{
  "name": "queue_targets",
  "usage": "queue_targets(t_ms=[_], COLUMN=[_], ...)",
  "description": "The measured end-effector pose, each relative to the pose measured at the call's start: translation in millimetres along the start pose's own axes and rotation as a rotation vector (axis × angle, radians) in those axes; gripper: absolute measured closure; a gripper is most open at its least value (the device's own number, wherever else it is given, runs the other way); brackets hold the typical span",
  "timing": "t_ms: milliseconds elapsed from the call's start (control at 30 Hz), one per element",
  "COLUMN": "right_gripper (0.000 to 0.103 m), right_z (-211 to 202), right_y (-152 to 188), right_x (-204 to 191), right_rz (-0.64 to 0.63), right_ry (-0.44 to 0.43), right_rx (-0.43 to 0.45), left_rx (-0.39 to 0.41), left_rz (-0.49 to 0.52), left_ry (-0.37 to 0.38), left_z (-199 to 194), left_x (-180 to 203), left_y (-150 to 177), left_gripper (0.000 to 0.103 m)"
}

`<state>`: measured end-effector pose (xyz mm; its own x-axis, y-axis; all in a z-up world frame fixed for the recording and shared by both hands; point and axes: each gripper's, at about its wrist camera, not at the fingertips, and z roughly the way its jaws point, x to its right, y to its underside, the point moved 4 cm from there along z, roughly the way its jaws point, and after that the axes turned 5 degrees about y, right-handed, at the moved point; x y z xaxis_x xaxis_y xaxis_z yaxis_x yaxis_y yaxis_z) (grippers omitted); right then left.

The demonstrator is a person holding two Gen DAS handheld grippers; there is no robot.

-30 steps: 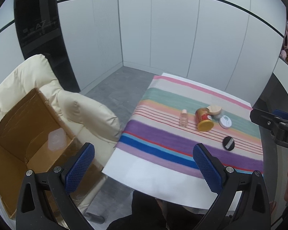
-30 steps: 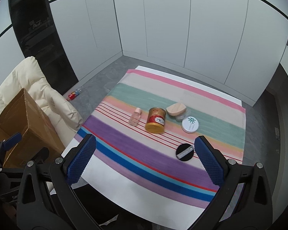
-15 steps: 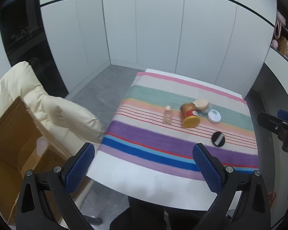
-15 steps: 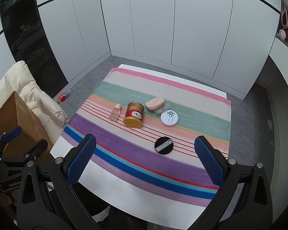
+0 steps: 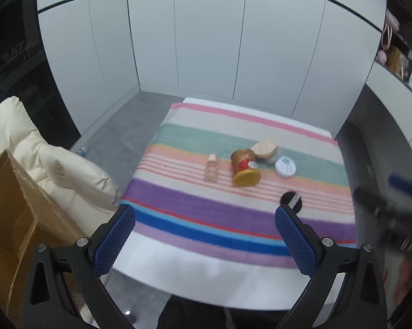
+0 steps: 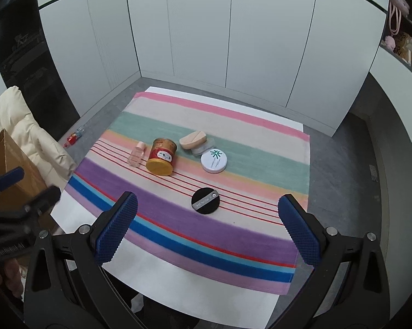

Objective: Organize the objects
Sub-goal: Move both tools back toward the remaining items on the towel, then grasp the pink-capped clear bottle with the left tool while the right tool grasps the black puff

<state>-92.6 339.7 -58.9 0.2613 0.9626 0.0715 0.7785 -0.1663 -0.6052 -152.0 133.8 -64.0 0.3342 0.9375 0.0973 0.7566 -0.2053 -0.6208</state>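
Beside table (image 6: 162,282): cream chair (image 6: 28,134), cardboard box (image 5: 11,219)

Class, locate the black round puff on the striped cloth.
In the right wrist view, the black puff lies alone near the cloth's middle, nearer the camera than the white tin.

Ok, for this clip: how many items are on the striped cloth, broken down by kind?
Small pink bottle: 1
Red can with yellow lid, lying on its side: 1
Beige sponge: 1
Clear jar under the sponge: 1
White round compact: 1
Black powder puff: 1
Total: 6
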Motion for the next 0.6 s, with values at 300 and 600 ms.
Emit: queue_targets(t_ms=[300,600], right_gripper=[0.0,0.002], right_z=[61.0,136.4], right_y=[17.9,21.9], right_x=[6.6,-5.1], right_rz=[0.038,0.031], right_ry=[0.027,0.065], right_rx=[-0.055,-0.11], left_rx=[-0.094,-0.13], left_rz=[0.034,0.072], left_ry=[-0.009,-0.038], left_z=[75.5,146.3], left_x=[-2.4,-8.1], left_y=[-1.2,8.2], left_gripper=[0.007,0.016])
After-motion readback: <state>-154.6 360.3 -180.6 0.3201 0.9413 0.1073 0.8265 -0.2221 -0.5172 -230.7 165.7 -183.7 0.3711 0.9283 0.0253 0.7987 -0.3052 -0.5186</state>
